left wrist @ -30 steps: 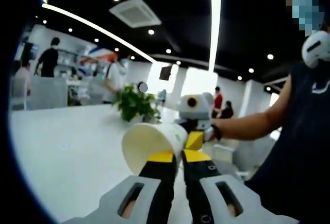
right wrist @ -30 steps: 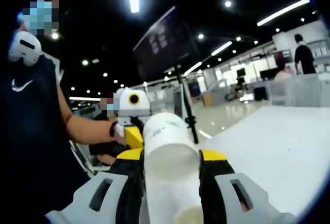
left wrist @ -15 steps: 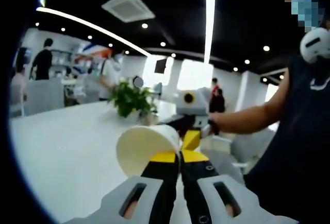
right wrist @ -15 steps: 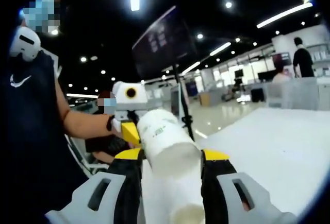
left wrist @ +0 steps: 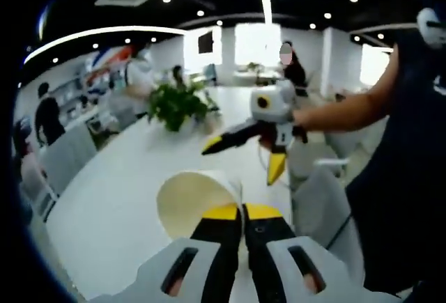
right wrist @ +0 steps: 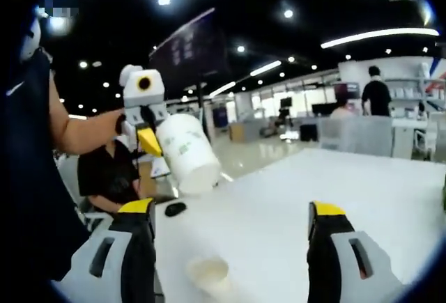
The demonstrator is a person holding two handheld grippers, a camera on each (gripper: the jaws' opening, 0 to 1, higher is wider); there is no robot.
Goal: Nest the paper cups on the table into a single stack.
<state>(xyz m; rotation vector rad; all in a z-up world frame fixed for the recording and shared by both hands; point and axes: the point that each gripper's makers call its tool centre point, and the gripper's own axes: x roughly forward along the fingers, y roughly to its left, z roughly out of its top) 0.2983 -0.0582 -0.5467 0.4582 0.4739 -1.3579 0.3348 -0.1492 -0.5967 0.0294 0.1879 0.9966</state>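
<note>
Two cups: left gripper (left wrist: 242, 212) clamps stacked cup (left wrist: 189, 200) aloft; right gripper (right wrist: 233, 214) wide apart, empty, above lone cup (right wrist: 208, 273) on table (right wrist: 293, 198).

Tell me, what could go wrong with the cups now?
The left gripper pinches the paper cup by just one wall near the rim, high above the table, so it might slip out or get squashed. The right gripper is open and holds nothing, so it can't help catch it. Another small cup stands close to the table's near edge; a clumsy grab could tip it or push it off.
</note>
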